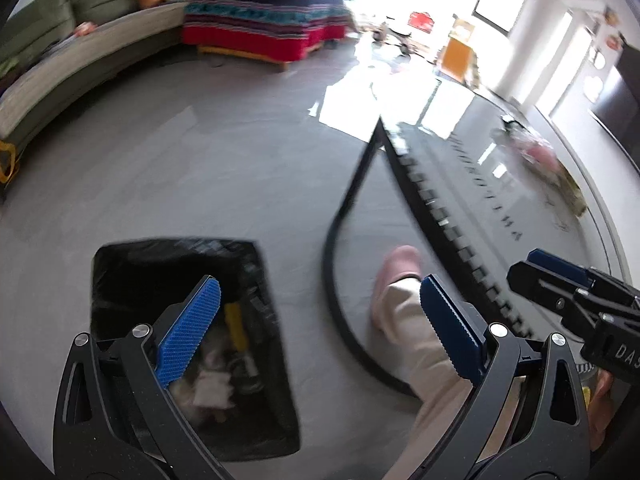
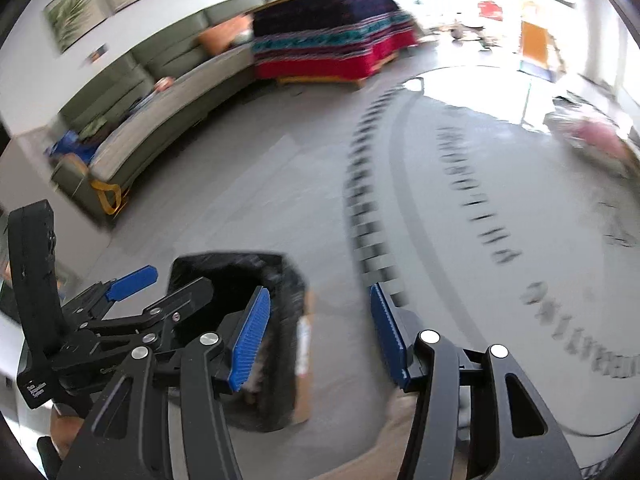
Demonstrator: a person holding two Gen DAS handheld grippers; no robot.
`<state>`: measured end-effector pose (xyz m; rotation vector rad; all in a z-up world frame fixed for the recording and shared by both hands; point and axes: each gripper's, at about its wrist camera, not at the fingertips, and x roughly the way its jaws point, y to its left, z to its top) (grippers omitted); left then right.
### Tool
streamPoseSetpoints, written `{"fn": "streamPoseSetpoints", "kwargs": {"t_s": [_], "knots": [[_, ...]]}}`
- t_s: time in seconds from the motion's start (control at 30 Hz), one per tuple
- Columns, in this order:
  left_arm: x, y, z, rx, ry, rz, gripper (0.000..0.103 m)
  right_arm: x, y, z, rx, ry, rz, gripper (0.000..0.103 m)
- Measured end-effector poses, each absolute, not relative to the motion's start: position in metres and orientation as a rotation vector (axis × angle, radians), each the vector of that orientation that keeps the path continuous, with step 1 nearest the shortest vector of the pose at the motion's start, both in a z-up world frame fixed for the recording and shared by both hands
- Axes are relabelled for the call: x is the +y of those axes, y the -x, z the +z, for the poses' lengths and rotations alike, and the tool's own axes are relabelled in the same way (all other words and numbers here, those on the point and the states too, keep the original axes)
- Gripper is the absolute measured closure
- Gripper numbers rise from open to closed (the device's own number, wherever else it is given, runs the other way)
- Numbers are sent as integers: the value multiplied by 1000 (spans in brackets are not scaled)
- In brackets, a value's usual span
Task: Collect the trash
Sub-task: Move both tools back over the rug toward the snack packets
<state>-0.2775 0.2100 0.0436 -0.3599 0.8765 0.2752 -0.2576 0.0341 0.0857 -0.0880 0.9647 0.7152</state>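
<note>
A bin lined with a black bag [image 1: 192, 344] stands on the grey floor and holds white crumpled paper and a yellow item. My left gripper [image 1: 320, 328] is open and empty, above and just right of the bin. The bin also shows in the right wrist view [image 2: 248, 320], with a cardboard side. My right gripper [image 2: 320, 340] is open and empty, beside the bin and over the table edge. The left gripper also shows in the right wrist view [image 2: 160, 284], and the right gripper in the left wrist view [image 1: 560, 272]. Pink-and-clear trash [image 1: 536, 148] lies on the far side of the table; it also shows in the right wrist view [image 2: 588, 132].
A round glossy table [image 1: 500, 184] with a black checkered rim and lettering is to the right. My leg and pink slipper [image 1: 396, 272] stand by its black leg frame [image 1: 340, 240]. A green sofa [image 1: 80, 60] and a bed with a striped cover [image 1: 264, 16] are further back.
</note>
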Motion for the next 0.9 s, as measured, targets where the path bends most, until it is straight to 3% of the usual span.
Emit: {"fn": "streamPoseSetpoints", "kwargs": {"t_s": [0.9], "knots": [[-23, 5, 74, 928, 10, -335, 6, -211, 21, 108, 889, 34, 163, 47]]}}
